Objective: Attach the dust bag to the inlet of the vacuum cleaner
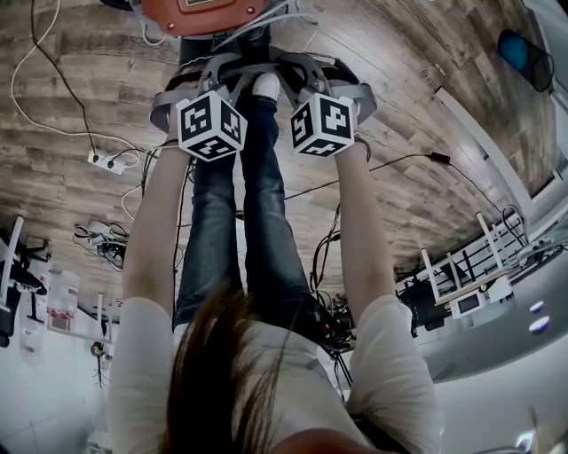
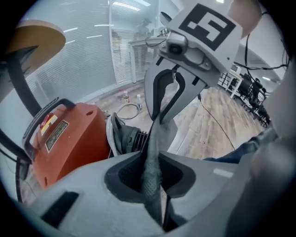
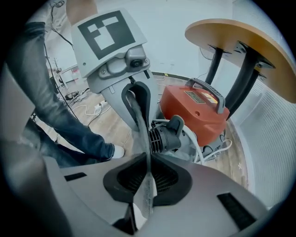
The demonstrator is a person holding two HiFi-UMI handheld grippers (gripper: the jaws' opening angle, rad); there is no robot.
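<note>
A strip of grey dust bag [image 2: 152,152] fabric is stretched between my two grippers. In the left gripper view my left gripper [image 2: 150,185] is shut on one edge of it, and my right gripper [image 2: 162,113] pinches the opposite edge ahead. The right gripper view mirrors this: my right gripper [image 3: 147,185] is shut on the dust bag [image 3: 141,129], with my left gripper [image 3: 136,99] facing it. Just beyond the bag lies the orange vacuum cleaner [image 3: 199,111] with its black ribbed inlet part [image 3: 166,136]. From the head view, both grippers [image 1: 226,71] [image 1: 306,71] point down beside the vacuum cleaner [image 1: 204,13].
A round wooden table [image 3: 240,46] on black legs stands over the vacuum cleaner. The person's jeans leg [image 3: 60,125] and white shoe [image 3: 118,150] are close to the left of the bag. Cables and a power strip [image 1: 106,161] lie on the wooden floor.
</note>
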